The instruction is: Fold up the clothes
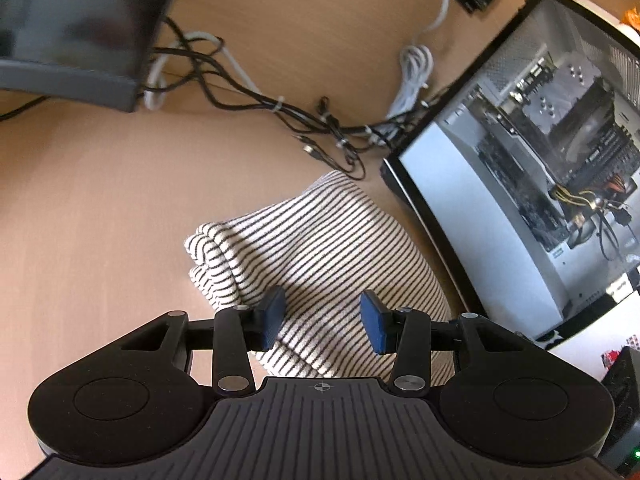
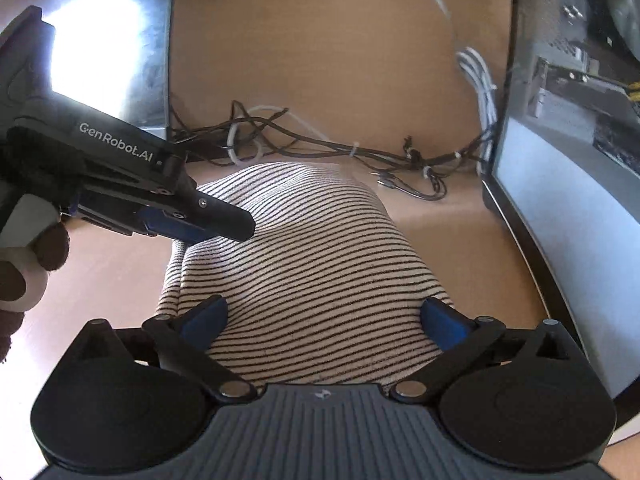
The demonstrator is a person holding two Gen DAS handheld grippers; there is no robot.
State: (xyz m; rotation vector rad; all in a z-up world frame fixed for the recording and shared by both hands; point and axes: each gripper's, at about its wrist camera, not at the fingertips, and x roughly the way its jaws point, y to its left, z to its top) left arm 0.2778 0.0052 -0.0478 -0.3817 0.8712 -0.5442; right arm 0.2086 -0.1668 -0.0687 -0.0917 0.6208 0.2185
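Observation:
A cream garment with thin black stripes [image 1: 320, 248] lies folded into a compact bundle on the wooden table; it also fills the middle of the right wrist view [image 2: 304, 280]. My left gripper [image 1: 322, 320] is open, its blue pads apart just above the bundle's near part. It also shows from the side in the right wrist view [image 2: 224, 228], over the bundle's left edge. My right gripper [image 2: 324, 320] is wide open, its blue pads on either side of the bundle's near end, holding nothing.
A PC case with a glass side panel [image 1: 520, 184] stands right of the garment. A tangle of black and white cables [image 1: 320, 120] lies behind it. A monitor [image 1: 72, 28] stands at the back left. Bare wooden table [image 1: 100, 220] lies to the left.

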